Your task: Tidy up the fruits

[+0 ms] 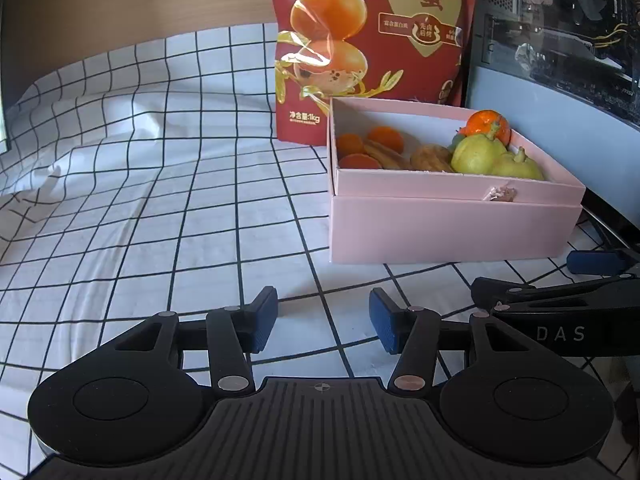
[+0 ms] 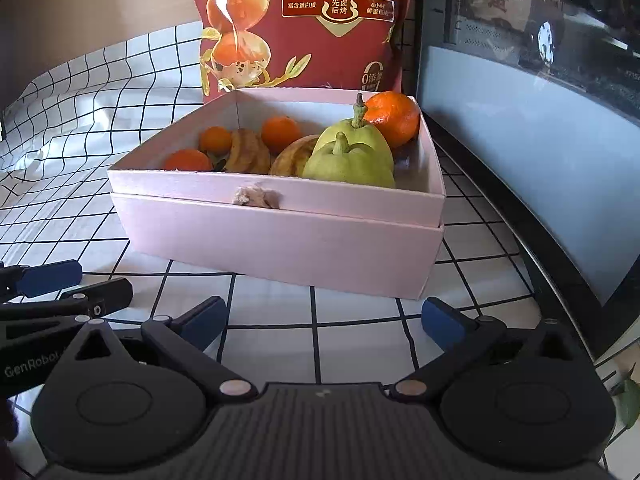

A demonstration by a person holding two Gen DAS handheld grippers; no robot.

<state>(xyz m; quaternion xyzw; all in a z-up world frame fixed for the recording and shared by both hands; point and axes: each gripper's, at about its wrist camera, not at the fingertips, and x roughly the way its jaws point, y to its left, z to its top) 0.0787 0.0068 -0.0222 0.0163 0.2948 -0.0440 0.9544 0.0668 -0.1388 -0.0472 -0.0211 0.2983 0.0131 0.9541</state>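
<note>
Left claw (image 1: 323,322): apart, empty, low over the checked desk (image 1: 160,216).
Right claw (image 2: 324,322): apart, empty.
Fruits: pears (image 2: 352,152) and oranges (image 2: 394,118) lie in the pink box (image 2: 280,236), at 12 o'clock.
Advice: approach from above, clearing the box wall; grip one pear gently.

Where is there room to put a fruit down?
The cloth left of the box is bare, up to the red bag. The strip between the box and both claws is free too. Inside the box it's crowded with pears and oranges.
</note>
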